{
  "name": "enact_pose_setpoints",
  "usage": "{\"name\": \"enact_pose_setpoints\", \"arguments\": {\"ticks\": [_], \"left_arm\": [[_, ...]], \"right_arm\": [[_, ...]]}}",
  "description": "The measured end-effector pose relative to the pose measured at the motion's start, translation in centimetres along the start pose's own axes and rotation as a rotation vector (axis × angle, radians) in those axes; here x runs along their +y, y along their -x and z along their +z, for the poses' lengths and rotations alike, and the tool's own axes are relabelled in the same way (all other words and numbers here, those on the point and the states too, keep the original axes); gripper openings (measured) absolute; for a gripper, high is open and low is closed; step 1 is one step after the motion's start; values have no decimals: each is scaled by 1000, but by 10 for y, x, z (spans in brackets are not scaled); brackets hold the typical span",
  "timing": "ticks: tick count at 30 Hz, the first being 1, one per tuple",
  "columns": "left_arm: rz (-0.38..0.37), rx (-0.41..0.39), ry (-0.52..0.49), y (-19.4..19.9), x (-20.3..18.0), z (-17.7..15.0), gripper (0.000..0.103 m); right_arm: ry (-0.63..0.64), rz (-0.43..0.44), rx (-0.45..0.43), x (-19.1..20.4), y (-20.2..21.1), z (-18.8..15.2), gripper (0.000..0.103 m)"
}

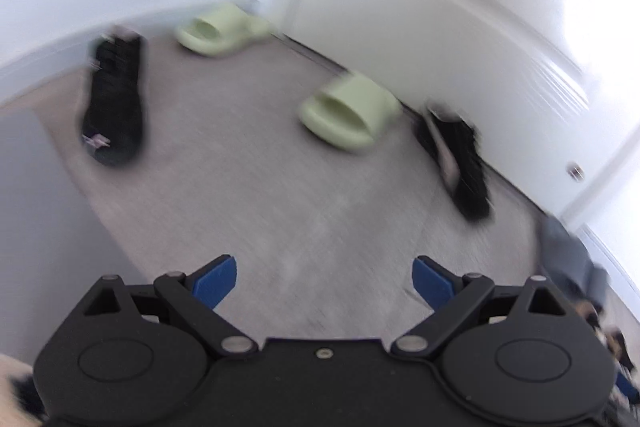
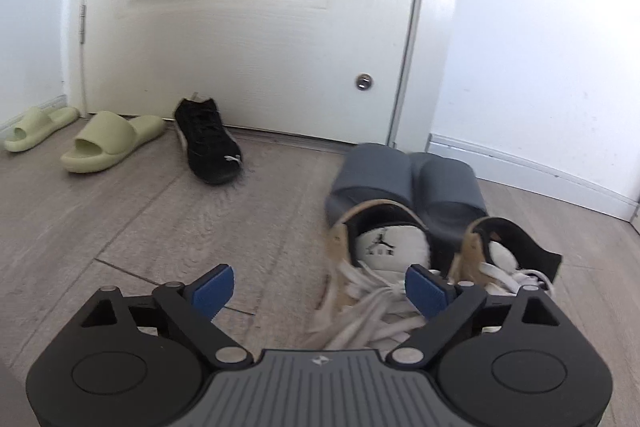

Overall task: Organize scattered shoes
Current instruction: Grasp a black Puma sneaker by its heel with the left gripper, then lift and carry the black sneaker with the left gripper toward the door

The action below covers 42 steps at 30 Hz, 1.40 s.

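between grasps, judging by both grippers hanging empty over the wood-look floor. left gripper spread wide, nothing between its blue pads, aimed at open floor well short of the shoes; view blurred. right gripper likewise wide and empty, its right pad just over the laces of the nearer tan-and-white jordan sneaker. that sneaker and its mate already side by side, openings facing the camera, apparently toes toward the gripper, heels against a pair of grey slides set parallel by the baseboard, so those two pairs look sorted. still scattered: one black puma sneaker at the white door, long axis running from the door out into the room, toe toward the camera and slightly right; its mate well apart near the left wall, seen only in the left view, long axis roughly parallel to that wall. two pale green slides near each other, open toe ends toward the room and angled left, not squared up. likely next: reaching for a black sneaker, closing across its narrow width at the collar, and carrying it beside its mate, toes matched.
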<state>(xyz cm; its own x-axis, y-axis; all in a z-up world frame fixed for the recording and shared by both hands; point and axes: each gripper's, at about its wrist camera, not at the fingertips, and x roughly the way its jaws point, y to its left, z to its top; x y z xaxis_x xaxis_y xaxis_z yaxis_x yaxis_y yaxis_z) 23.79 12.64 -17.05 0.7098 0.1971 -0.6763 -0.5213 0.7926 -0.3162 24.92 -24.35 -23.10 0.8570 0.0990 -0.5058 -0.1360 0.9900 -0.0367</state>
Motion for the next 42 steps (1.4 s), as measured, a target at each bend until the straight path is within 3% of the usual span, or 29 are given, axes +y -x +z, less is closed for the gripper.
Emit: {"name": "enact_pose_setpoints", "arguments": {"ticks": [5, 9, 11, 19, 25, 28, 35, 42], "left_arm": [[236, -80, 153, -28, 35, 45, 97], [492, -129, 27, -74, 56, 81, 97], [562, -141, -15, -87, 65, 90, 97], [509, -83, 145, -135, 110, 123, 97], [451, -55, 124, -152, 128, 124, 97], [391, 15, 142, -164, 133, 120, 97], [402, 35, 155, -170, 131, 111, 89], [382, 144, 185, -157, 93, 92, 87]], "right_arm": [[-67, 163, 29, 26, -7, -9, 96], [-234, 255, 71, 31, -15, -13, 96], [-270, 260, 87, 34, -18, -15, 96], [-248, 241, 125, 40, -28, -22, 96], [-210, 240, 108, 46, -29, -21, 96], [-207, 252, 105, 48, -29, -19, 96], [-194, 246, 85, 49, -27, -18, 96], [-233, 240, 58, 43, -25, -12, 96]]}}
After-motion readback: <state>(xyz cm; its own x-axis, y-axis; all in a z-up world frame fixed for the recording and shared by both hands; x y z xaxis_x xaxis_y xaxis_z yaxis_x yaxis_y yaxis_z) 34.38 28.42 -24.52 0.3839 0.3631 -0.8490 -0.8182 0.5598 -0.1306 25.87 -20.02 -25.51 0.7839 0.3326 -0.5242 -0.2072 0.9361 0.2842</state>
